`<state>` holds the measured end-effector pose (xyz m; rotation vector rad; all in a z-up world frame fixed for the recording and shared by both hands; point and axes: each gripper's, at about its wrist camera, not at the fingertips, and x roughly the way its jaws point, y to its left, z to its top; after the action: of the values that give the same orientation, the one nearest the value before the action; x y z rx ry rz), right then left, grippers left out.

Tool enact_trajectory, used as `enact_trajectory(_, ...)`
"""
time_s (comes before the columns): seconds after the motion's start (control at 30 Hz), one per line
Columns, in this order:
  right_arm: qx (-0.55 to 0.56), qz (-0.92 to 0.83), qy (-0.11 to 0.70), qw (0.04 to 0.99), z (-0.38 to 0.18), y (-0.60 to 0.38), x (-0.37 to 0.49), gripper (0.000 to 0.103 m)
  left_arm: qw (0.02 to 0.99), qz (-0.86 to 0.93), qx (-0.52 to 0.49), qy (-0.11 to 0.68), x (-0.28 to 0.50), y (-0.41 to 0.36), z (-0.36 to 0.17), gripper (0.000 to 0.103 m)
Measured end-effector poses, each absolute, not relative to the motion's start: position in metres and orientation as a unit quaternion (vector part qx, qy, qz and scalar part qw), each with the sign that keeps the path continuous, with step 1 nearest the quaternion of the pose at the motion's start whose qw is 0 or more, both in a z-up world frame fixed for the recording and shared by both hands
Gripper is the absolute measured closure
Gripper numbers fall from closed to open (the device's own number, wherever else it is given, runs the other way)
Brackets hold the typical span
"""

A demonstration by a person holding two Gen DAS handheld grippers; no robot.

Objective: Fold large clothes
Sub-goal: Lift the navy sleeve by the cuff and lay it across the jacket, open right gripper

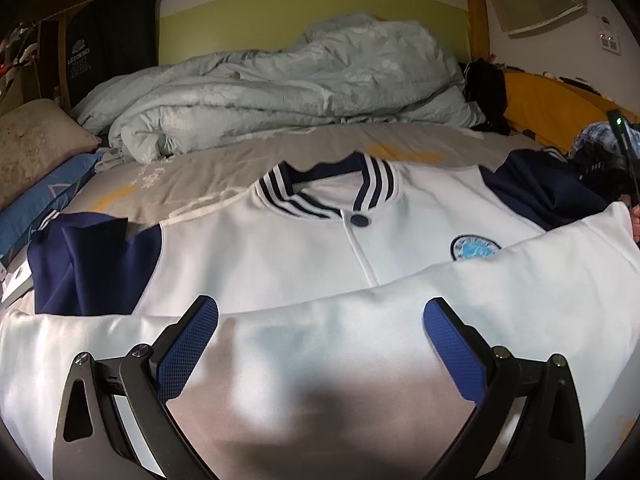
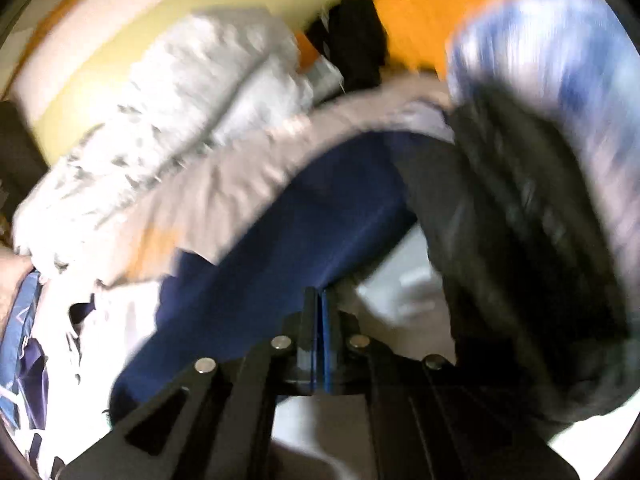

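Observation:
A white varsity jacket point(image 1: 280, 256) with a navy striped collar point(image 1: 332, 192) lies front up on the bed. Its navy sleeves lie at the left point(image 1: 92, 264) and the right point(image 1: 536, 192). The lower hem point(image 1: 360, 340) is turned up over the body as a white band. My left gripper point(image 1: 320, 320) hangs open just above that band, blue pads point(image 1: 188, 344) wide apart and nothing between them. In the blurred right wrist view my right gripper point(image 2: 320, 296) is shut, pads together, at the edge of the navy sleeve point(image 2: 280, 240). Whether any cloth is caught I cannot tell.
A crumpled pale blue duvet point(image 1: 280, 80) fills the back of the bed, and a beige pillow point(image 1: 36, 140) sits at the left. Orange fabric point(image 1: 552, 108), a blue patterned cloth point(image 2: 560, 60) and a dark garment point(image 2: 520, 220) crowd the right side. The grey sheet point(image 1: 224, 172) shows beyond the collar.

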<state>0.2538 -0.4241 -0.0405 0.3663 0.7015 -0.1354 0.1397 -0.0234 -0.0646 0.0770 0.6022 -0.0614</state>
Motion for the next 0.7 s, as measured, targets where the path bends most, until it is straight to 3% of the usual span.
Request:
enact_trajectory(0.3,0.134,0.1,0.285,0.944,0.017,-0.339,0.194,0.102,0.972,-0.031,0.001,0.232,0.118,-0.012,-0.009,0.001)
enact_trajectory(0.53,0.083,0.203,0.392,0.894,-0.04,-0.249,0.184,0.101,0.979,-0.017,-0.001,0.202,0.104,-0.009,0.015,0.001)
enact_trajectory(0.7,0.066,0.2,0.414,0.886,-0.054,-0.238,0.184,0.099,0.979,-0.007,0.007,0.201,0.102,-0.009,0.014,0.001)
